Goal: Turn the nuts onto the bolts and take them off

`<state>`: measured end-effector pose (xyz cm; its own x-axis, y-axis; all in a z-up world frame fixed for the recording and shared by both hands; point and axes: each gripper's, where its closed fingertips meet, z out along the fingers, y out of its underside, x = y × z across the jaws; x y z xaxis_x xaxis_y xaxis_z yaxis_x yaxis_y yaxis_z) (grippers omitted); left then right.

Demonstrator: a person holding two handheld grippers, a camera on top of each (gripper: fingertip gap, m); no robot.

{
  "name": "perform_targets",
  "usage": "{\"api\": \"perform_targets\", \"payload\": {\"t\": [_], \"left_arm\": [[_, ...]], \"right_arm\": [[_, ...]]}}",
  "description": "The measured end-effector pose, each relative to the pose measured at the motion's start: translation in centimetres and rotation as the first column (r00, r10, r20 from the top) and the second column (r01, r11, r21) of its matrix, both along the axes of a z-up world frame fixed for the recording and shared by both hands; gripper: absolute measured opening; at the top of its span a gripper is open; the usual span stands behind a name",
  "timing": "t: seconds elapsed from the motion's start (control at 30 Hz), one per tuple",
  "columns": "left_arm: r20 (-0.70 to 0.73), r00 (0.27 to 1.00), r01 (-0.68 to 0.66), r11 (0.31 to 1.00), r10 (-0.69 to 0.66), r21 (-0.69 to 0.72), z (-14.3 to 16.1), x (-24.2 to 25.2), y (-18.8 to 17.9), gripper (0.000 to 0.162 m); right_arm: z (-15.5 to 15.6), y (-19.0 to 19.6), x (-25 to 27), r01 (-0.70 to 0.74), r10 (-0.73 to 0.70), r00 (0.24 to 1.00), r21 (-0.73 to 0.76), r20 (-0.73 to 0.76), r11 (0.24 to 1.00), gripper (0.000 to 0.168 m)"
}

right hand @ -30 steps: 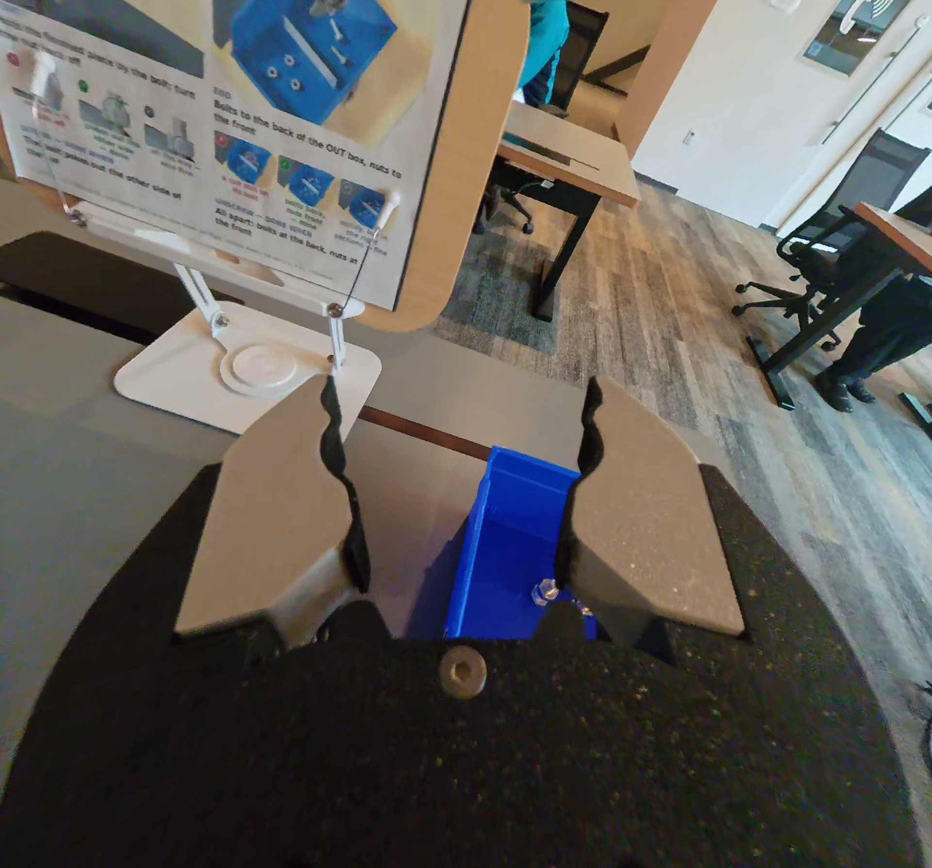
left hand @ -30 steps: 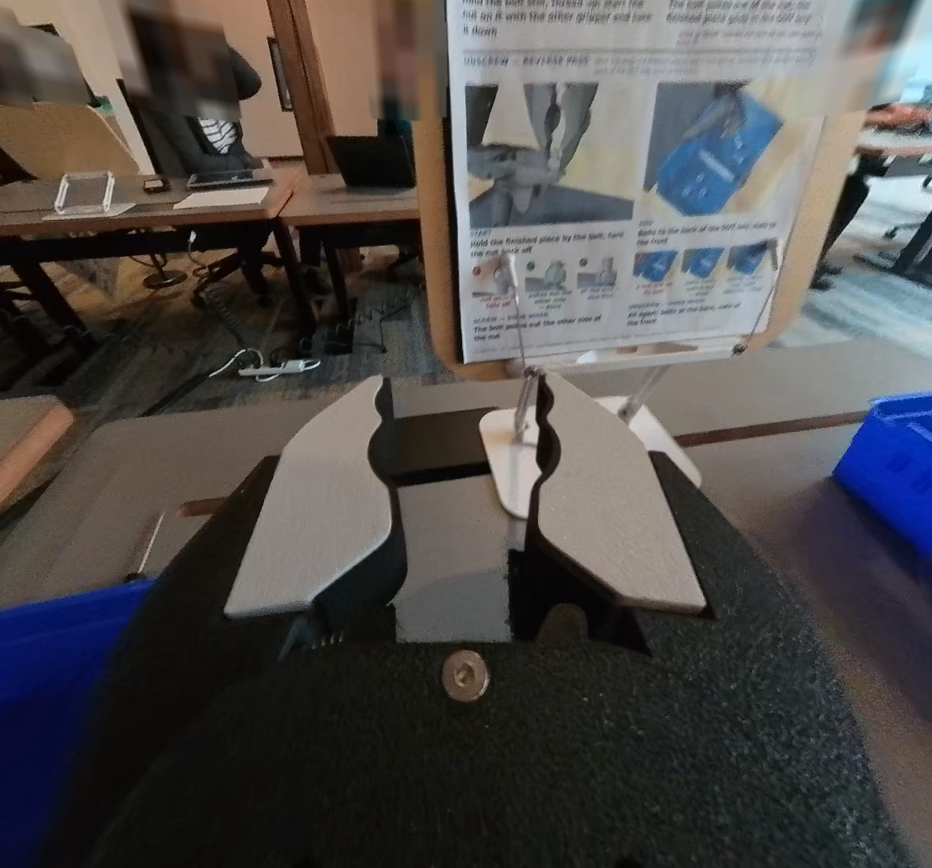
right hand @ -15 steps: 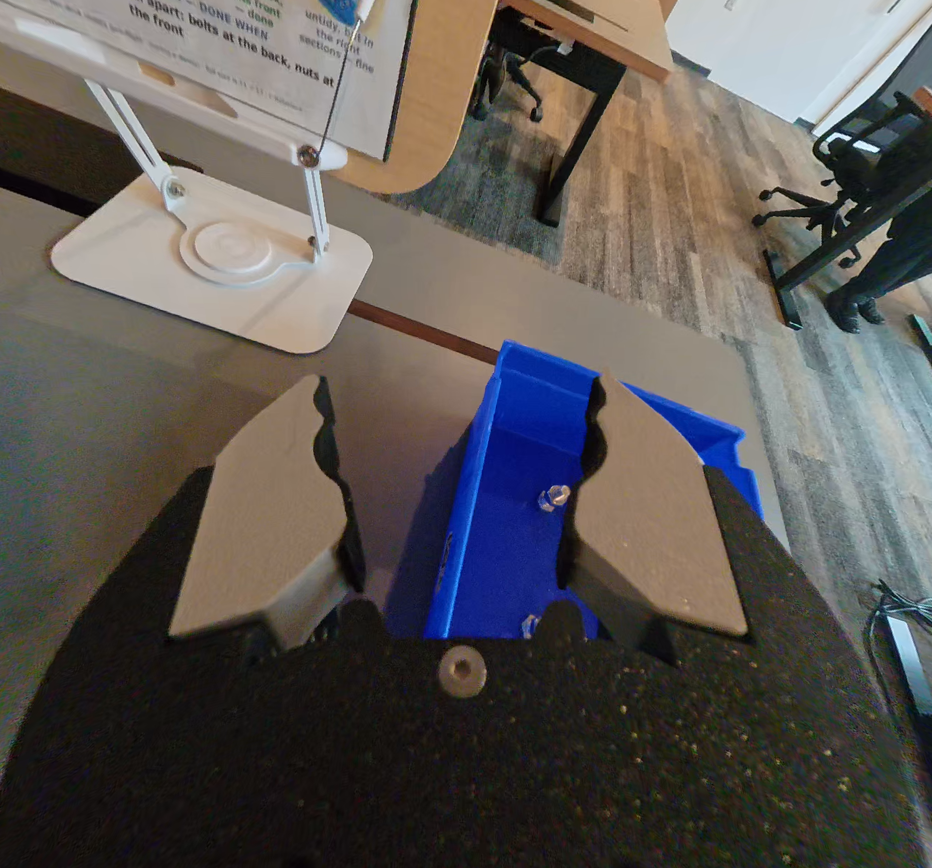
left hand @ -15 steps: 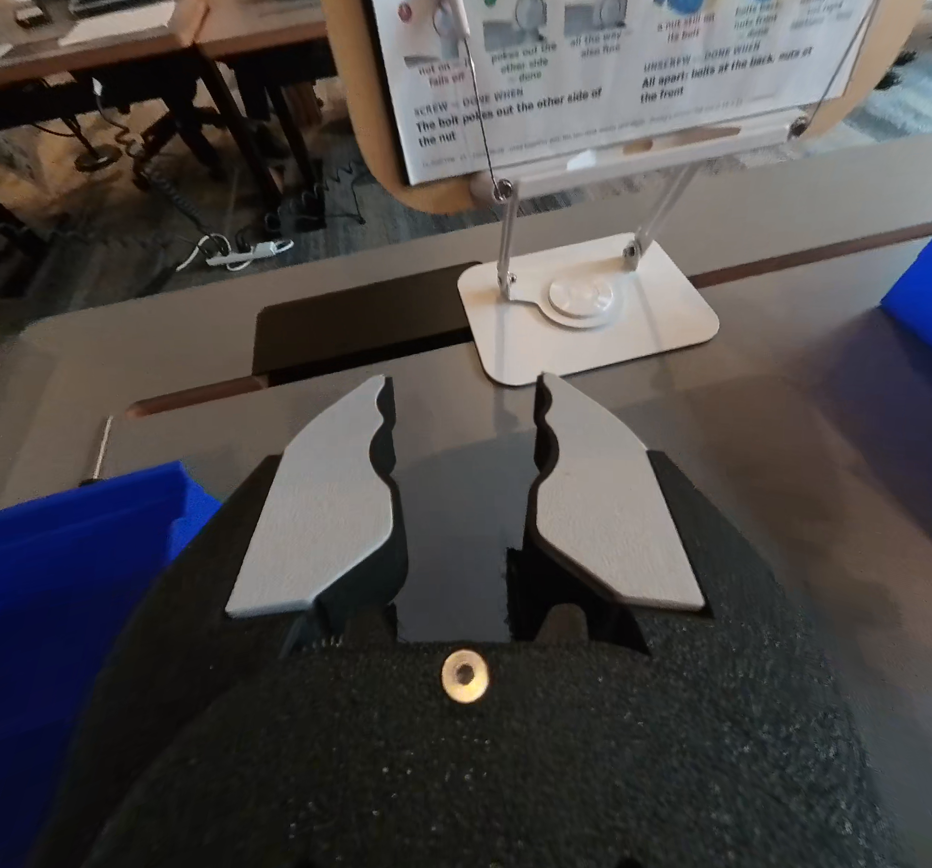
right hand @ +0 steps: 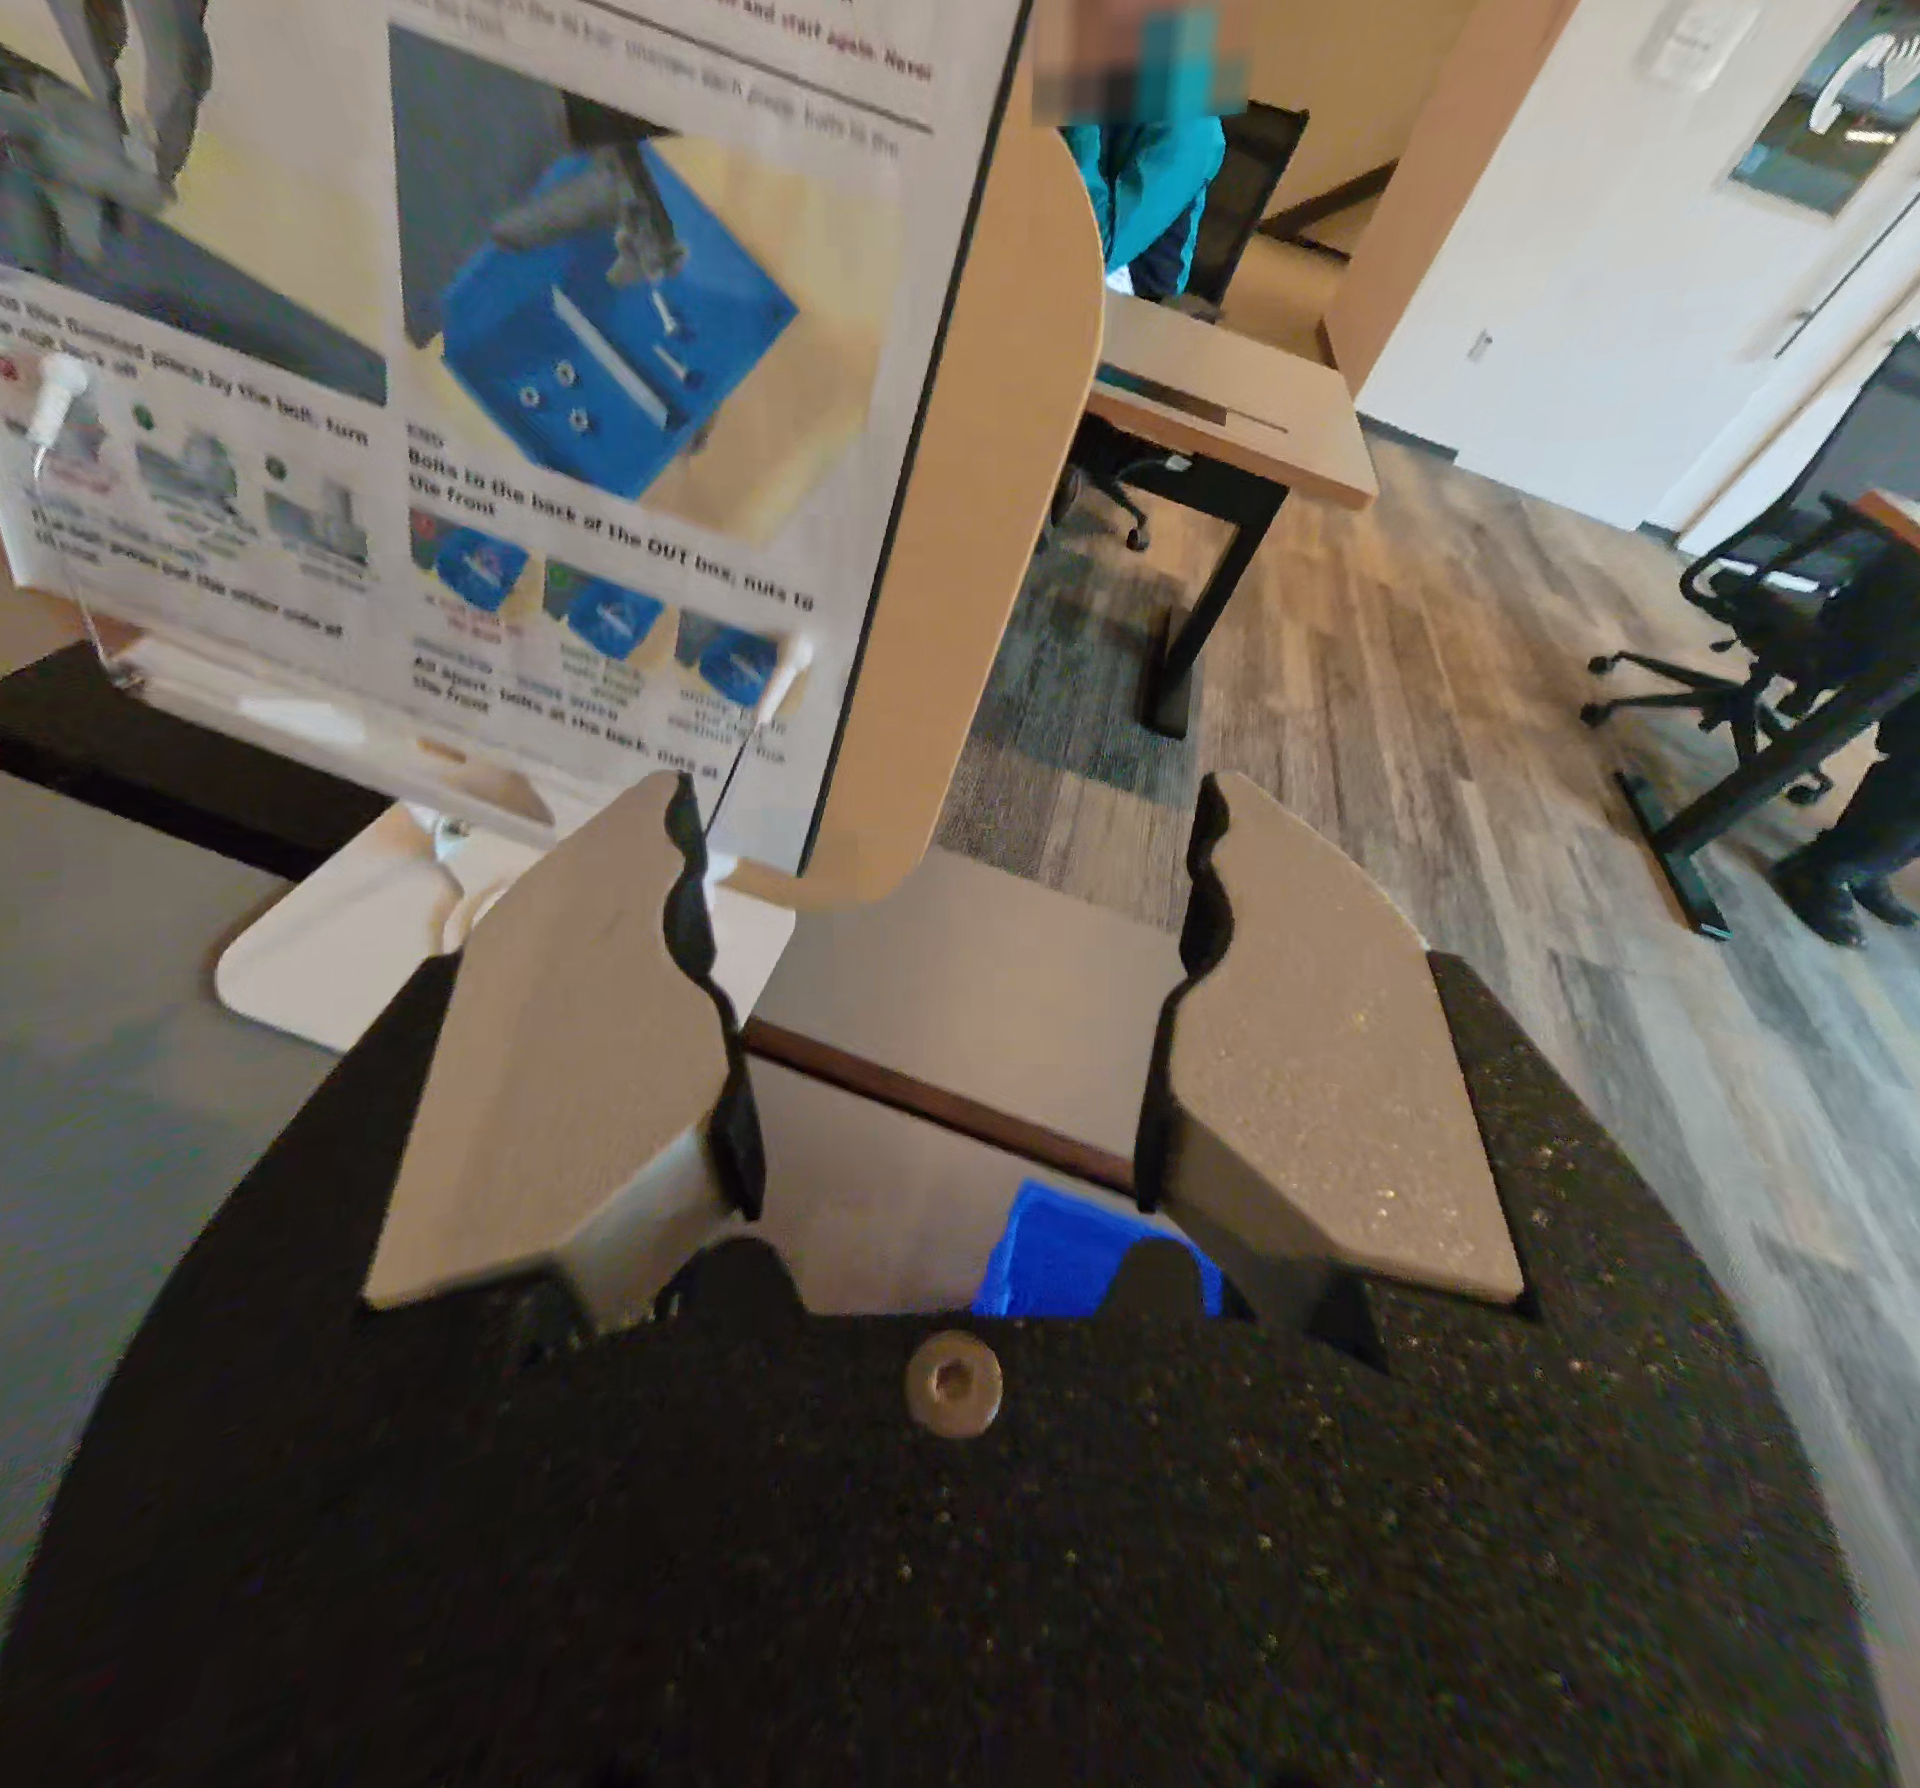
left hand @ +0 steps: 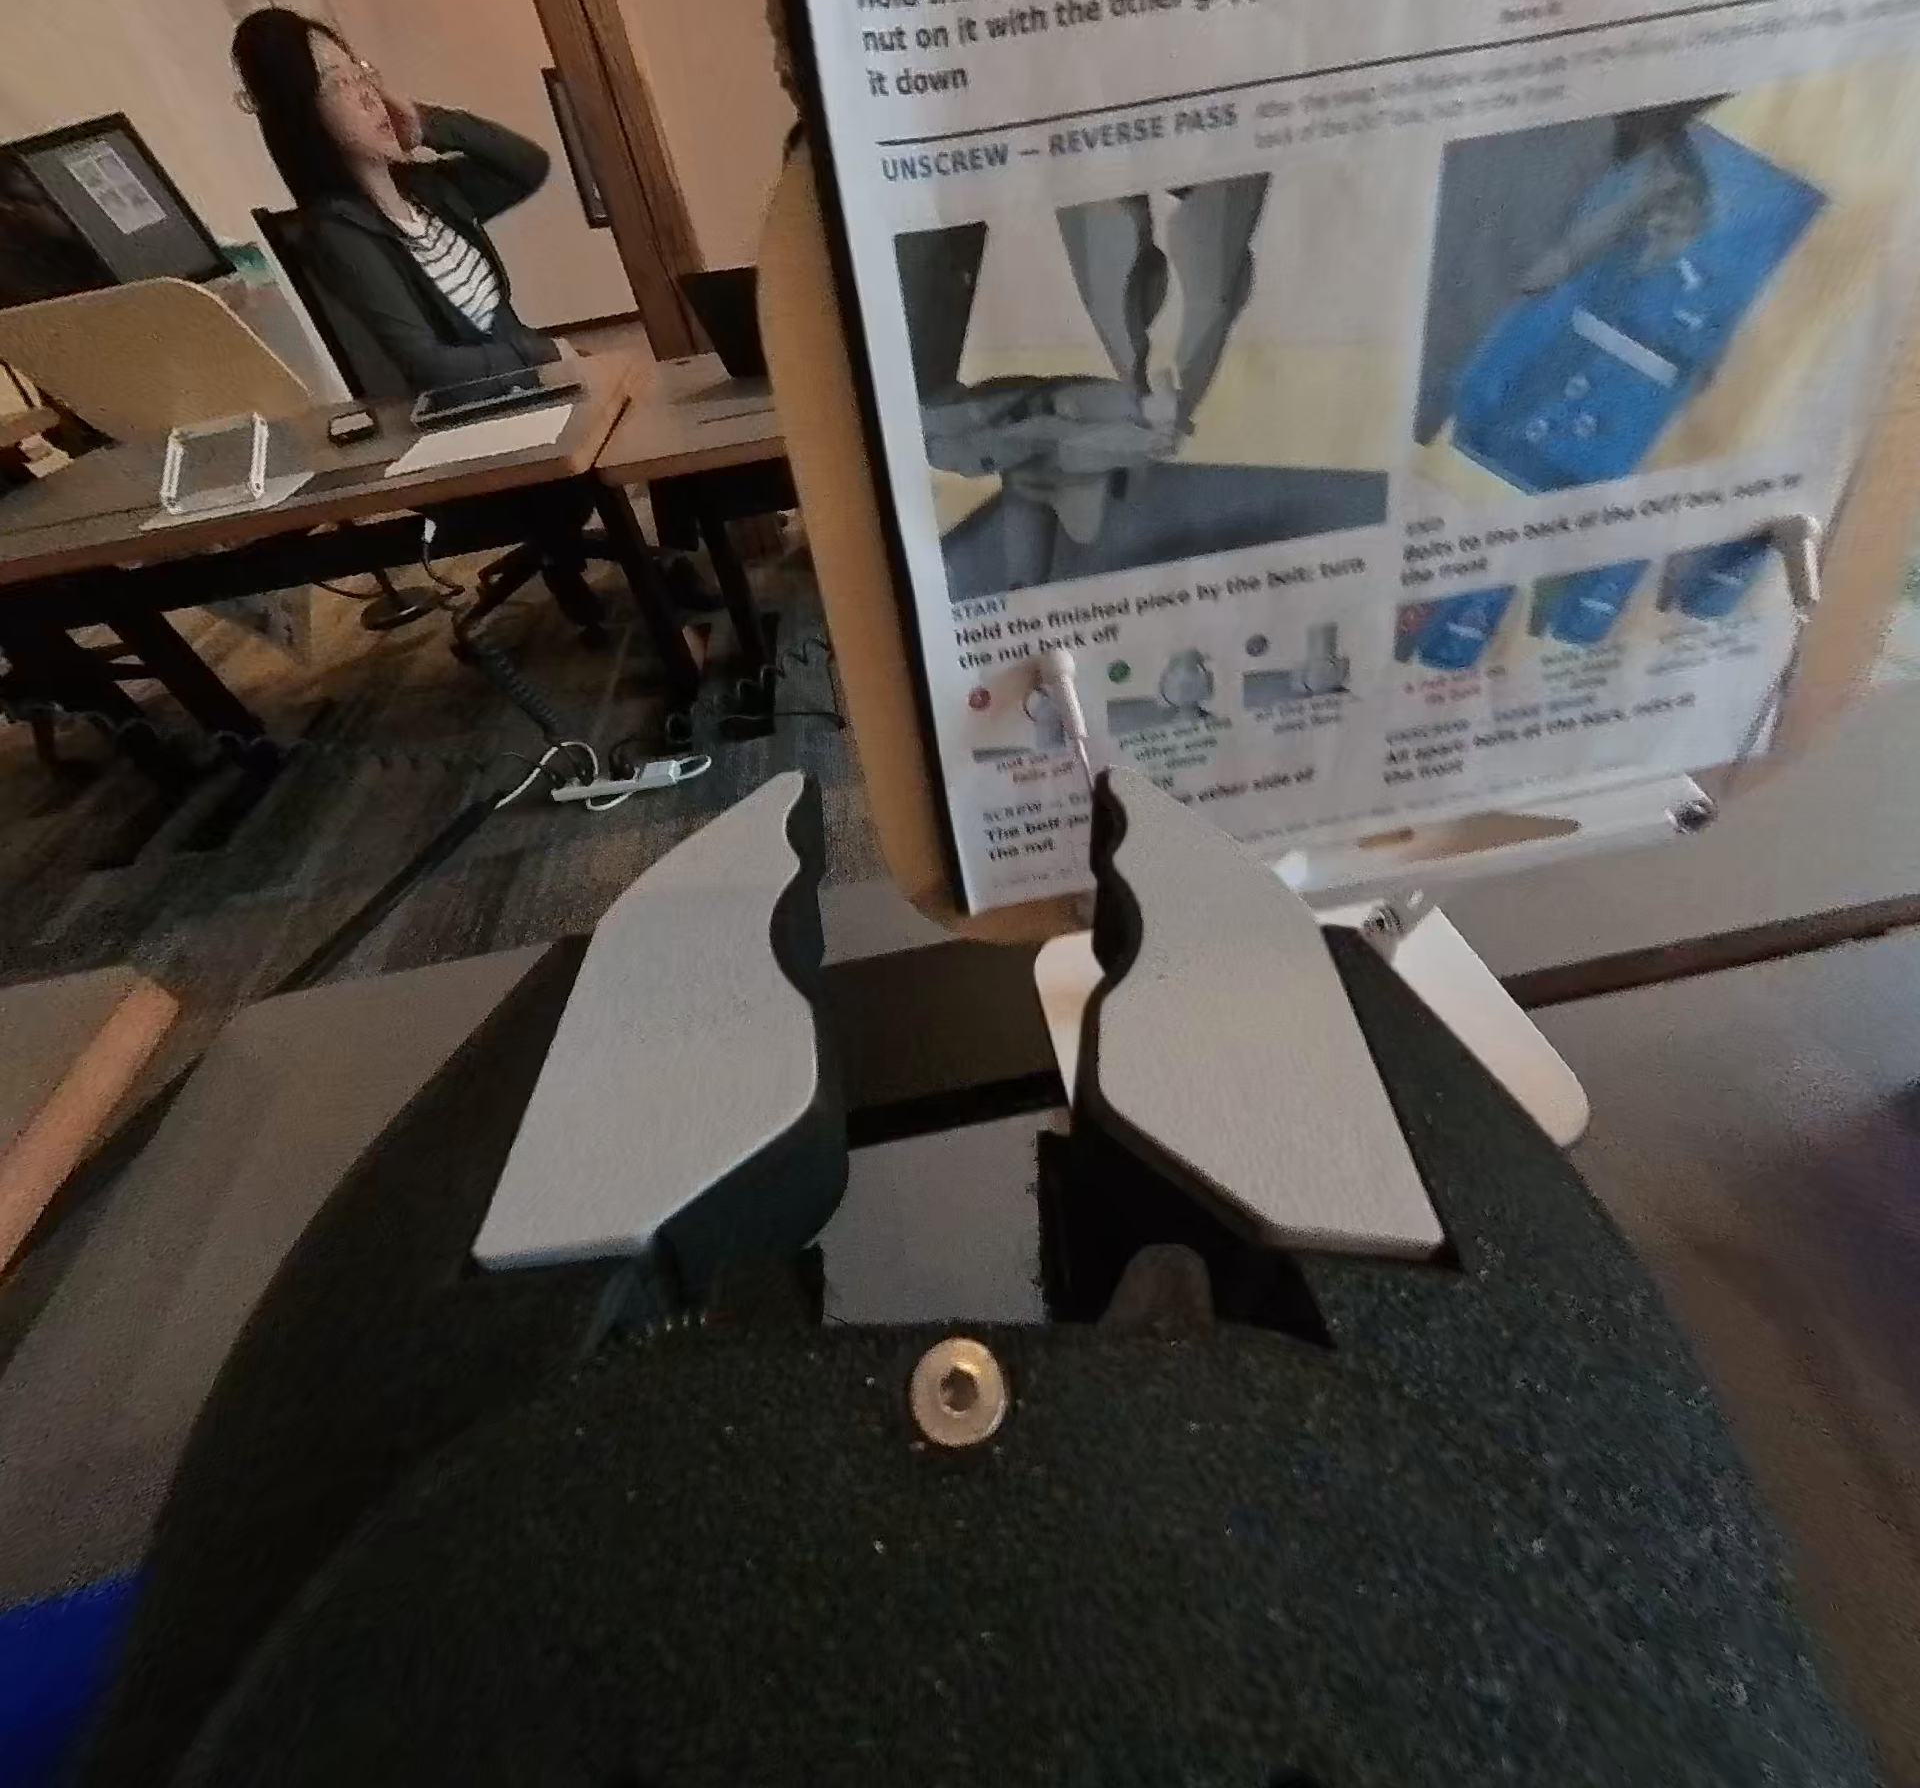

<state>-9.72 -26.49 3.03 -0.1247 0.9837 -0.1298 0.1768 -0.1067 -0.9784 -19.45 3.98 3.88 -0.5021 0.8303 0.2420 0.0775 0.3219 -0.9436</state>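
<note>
Both tongs spread, empty, raised above the counter (right hand: pixel 156 1063): left tongs (left hand: pixel 951 891), right tongs (right hand: pixel 940 891). Instruction sheet (right hand: pixel 468 388) propped on a white stand (right hand: pixel 332 959) at the far edge, facing the worker for reference. Blue bin (right hand: pixel 1060 1255) below the right tongs; nuts, bolts not visible.

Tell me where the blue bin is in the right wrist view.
The blue bin shows low in the right wrist view, between the open right gripper fingers, on the grey table nearer than the white stand base.
</note>
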Motion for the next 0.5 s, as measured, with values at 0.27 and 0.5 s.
{"api": "perform_targets", "payload": {"t": [0.27, 0.5], "left_arm": [[0.022, 1.0, 0.015, 1.0, -0.015, 0.009, -1.2, -3.6, -2.3, 0.051], [0.096, 0.995, 0.001, 0.999, 0.002, -0.033, -2.5, -2.7, -2.2, 0.052]], "right_arm": [[-0.1, -1.0, -4.5, 0.015, -0.013, 0.999, 0.049, -0.041, 0.999, 0.094], [-3.0, -0.3, -3.5, 0.054, -0.054, 0.999, 0.121, -0.004, 0.991, 0.095]]}}
